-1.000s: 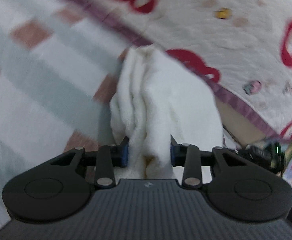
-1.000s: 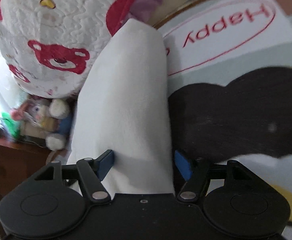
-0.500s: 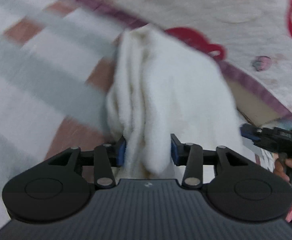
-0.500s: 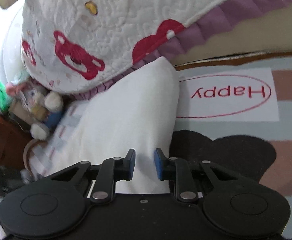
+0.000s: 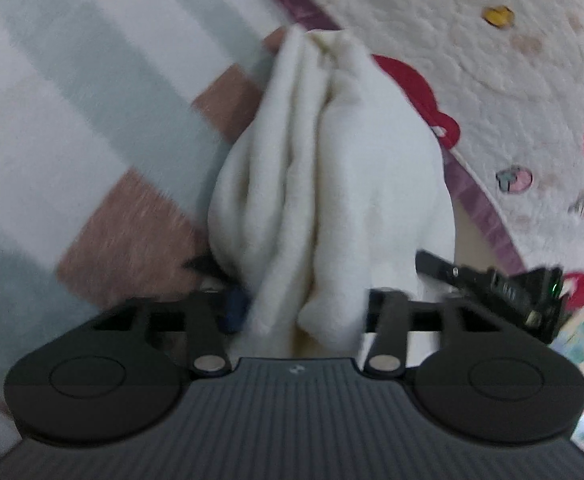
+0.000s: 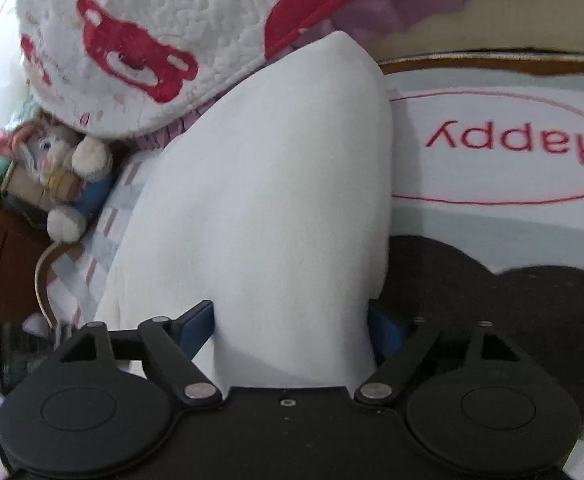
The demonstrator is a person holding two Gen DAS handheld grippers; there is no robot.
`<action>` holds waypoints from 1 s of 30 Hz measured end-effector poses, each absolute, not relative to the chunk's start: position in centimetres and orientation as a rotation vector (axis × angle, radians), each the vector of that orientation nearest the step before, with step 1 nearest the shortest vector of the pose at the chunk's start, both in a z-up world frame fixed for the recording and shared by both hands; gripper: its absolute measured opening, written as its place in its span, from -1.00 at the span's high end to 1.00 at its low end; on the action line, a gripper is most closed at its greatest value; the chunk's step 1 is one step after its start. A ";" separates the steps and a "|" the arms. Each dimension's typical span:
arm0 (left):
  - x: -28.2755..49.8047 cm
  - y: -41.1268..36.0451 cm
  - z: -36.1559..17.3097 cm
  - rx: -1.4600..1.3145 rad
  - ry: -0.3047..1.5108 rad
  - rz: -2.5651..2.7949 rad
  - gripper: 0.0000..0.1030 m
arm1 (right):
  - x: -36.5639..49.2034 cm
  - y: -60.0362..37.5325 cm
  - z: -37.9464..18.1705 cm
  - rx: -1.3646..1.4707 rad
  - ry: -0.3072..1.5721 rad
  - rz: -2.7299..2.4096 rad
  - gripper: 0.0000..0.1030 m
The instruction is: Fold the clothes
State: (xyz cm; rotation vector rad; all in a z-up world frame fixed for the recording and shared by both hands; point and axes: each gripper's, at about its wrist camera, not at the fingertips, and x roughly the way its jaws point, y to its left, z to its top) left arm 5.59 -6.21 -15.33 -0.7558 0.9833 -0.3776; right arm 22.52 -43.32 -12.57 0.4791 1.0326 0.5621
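White garment (image 5: 331, 184) hangs bunched at 12 o'clock of the left tool (image 5: 303, 312), jaws closing on its folds. Right tool (image 6: 292, 324) opening, cloth between the jaws. Soft, light, limp; likely best held at edges.

- The white garment (image 5: 331, 184) is thick, fleecy cloth, soft and matt, bunched in plump folds; from the right wrist camera its face (image 6: 276, 184) looks smooth.
- The quilt (image 5: 491, 80) is puckered, stitched cotton with red printed bears and a purple ruffled edge.
- The checked rug (image 5: 72, 120) has a short, fuzzy, matt pile.
- The left tool (image 5: 305, 312) is matt black plastic with a ribbed housing, dull metal rivets and blue rubbery pads.
- The plush toy (image 6: 60, 168) is furry.
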 end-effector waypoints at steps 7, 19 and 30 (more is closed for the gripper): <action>5.3 -9.3 -10.3 -0.404 0.801 -0.397 0.36 | 20.1 -41.9 -7.8 0.376 0.846 0.672 0.05; 4.1 -6.3 -4.8 -0.339 0.644 -0.351 0.37 | 18.3 -38.4 -2.6 0.387 0.745 0.691 0.06; -3.0 2.3 0.6 -0.337 0.525 -0.162 0.37 | 16.0 -30.3 1.0 0.392 0.717 0.865 0.06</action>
